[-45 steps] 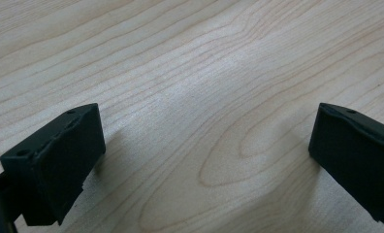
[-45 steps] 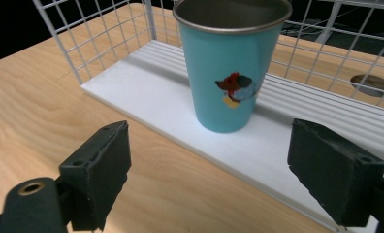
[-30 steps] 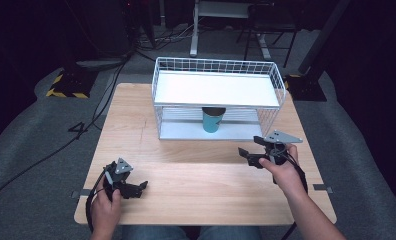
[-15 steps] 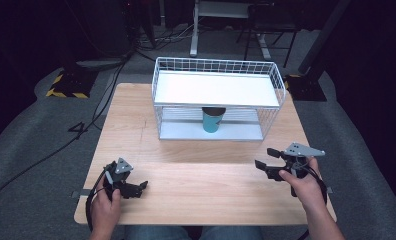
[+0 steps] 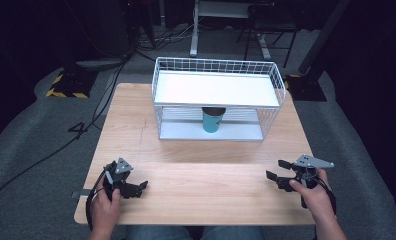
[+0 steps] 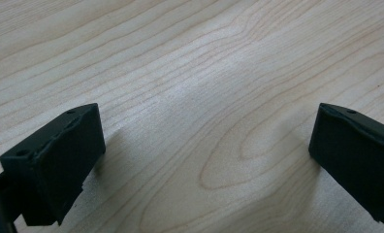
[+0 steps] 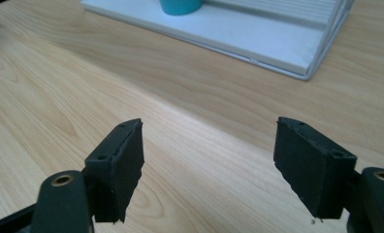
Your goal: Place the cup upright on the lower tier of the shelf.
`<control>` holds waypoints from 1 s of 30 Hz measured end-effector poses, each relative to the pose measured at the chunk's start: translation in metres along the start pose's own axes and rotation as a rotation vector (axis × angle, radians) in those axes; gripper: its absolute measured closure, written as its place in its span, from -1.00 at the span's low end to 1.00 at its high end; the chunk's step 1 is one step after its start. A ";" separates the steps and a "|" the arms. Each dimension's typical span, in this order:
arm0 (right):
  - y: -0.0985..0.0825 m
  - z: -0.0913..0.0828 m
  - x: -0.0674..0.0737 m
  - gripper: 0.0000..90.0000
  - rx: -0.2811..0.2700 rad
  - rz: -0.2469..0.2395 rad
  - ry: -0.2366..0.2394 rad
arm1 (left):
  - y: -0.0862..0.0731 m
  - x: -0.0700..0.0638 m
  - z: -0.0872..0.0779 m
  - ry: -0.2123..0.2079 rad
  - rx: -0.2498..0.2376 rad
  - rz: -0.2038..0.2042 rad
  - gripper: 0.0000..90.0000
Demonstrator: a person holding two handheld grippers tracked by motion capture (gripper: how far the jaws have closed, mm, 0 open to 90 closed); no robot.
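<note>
Left claw [image 5: 136, 187] sits low at the bench's [image 5: 196, 195] near-left corner, jaws spread on nothing, teal cup [image 5: 212, 120] upright on the wire rack's [image 5: 217, 100] lower shelf, right claw [image 5: 278, 172] near-right, gaping, empty.

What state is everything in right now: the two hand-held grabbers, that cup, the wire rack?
Left gripper: open, holding nothing, low over the table.
Right gripper: open, holding nothing.
Teal cup: upright on the rack's lower shelf.
Wire rack: standing on the table, top shelf bare.
</note>
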State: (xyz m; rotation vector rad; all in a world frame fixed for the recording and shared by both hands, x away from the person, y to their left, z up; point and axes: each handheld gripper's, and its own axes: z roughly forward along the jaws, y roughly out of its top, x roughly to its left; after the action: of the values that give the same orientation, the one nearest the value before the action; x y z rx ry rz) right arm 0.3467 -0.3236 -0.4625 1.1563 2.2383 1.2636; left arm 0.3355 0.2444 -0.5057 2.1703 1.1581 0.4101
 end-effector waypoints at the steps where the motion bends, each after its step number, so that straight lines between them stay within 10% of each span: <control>1: -0.004 0.000 -0.002 -0.40 0.009 0.002 -0.005 | 0.000 0.000 0.000 0.000 0.001 -0.001 -1.00; 30: -0.035 0.021 -0.012 -0.73 0.156 -0.107 -0.053 | 0.001 0.001 0.000 0.001 0.003 0.001 -1.00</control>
State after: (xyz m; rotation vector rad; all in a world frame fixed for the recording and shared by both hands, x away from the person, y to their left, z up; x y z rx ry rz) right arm 0.3494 -0.3305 -0.5046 1.0931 2.3597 1.0219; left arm 0.3364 0.2444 -0.5054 2.1736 1.1591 0.4099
